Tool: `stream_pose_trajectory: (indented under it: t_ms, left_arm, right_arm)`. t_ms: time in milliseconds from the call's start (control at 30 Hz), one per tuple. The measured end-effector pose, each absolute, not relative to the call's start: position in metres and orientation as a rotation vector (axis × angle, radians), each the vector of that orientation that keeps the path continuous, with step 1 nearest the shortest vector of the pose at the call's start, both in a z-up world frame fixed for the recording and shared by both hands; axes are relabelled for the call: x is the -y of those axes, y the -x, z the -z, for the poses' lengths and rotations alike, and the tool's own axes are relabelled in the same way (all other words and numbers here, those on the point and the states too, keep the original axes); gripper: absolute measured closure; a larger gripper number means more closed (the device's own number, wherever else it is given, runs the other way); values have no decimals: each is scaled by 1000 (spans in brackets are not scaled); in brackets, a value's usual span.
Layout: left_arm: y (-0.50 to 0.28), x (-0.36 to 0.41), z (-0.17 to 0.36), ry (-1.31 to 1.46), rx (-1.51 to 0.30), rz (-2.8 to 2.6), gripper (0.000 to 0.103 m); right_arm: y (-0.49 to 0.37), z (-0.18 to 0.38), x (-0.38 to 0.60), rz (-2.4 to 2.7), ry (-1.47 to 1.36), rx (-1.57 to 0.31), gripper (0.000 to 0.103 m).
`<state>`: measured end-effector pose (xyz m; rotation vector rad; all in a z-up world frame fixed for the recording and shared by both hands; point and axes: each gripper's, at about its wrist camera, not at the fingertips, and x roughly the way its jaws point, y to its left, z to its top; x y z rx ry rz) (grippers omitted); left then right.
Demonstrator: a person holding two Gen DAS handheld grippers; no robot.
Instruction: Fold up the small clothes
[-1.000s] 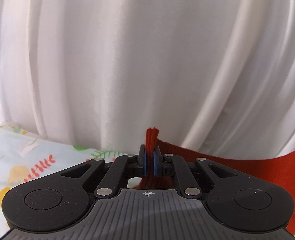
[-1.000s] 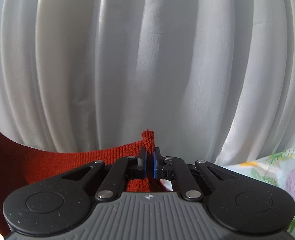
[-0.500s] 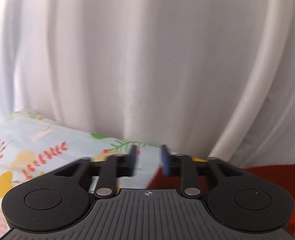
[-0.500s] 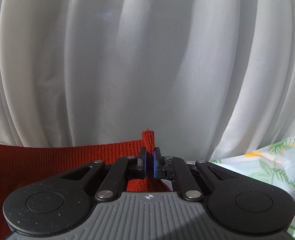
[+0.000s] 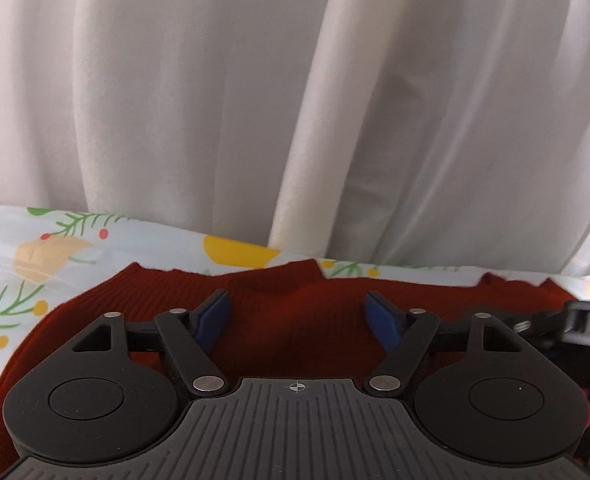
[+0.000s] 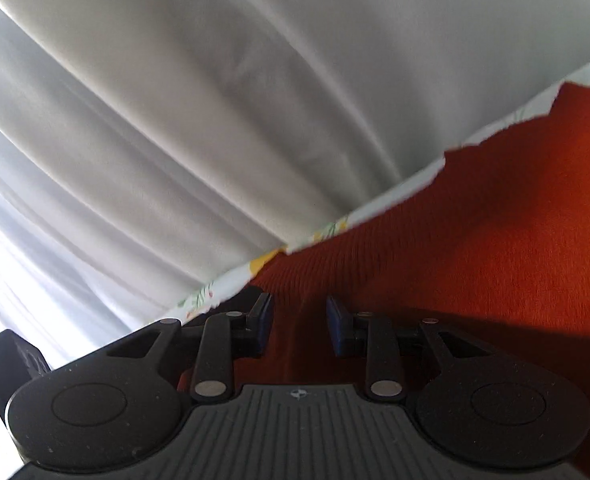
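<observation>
A rust-red ribbed knit garment point(image 5: 295, 312) lies on the flower-printed cloth point(image 5: 35, 256), its far edge near the white curtain. My left gripper point(image 5: 298, 305) hovers low over it, jaws opening wide, blue pads clear of the knit. In the right wrist view the same red garment point(image 6: 475, 248) fills the lower right. My right gripper point(image 6: 299, 312), rolled to one side, has its jaws opening; a ridge of the knit runs between the pads without being pressed. A part of the other gripper point(image 5: 587, 326) shows at the right edge of the left wrist view.
A white pleated curtain point(image 5: 255, 100) hangs close behind the surface and fills the upper part of both views point(image 6: 175, 120). The flowered cloth point(image 6: 231, 284) shows as a narrow strip beyond the garment's far edge.
Both grippers held pinched corners of the red garment up in front of the curtain; both have sunk to the surface and let go, the left first. The right view has rolled sideways.
</observation>
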<state>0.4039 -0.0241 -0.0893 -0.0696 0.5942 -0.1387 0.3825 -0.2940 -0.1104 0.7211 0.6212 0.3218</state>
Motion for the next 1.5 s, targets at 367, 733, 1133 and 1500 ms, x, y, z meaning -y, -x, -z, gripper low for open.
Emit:
stream_pose_trajectory:
  t_ms: [367,733,1133,1500]
  left_arm:
    - [-414,-41,94,278,-581,125,27]
    - [-392,-50,78,89,-689,7,25]
    - [-361,-60,76,62,-726,-51,19]
    - [-326,-115,66,64,-724,-172,19]
  right_arm:
    - [-368,113,416,53,-657,-534,94]
    - [-351,88,377,166,-395,-624,90]
    - [-254,86,343,141,1,-598,81]
    - [-232,70,334,266,154,-607,69]
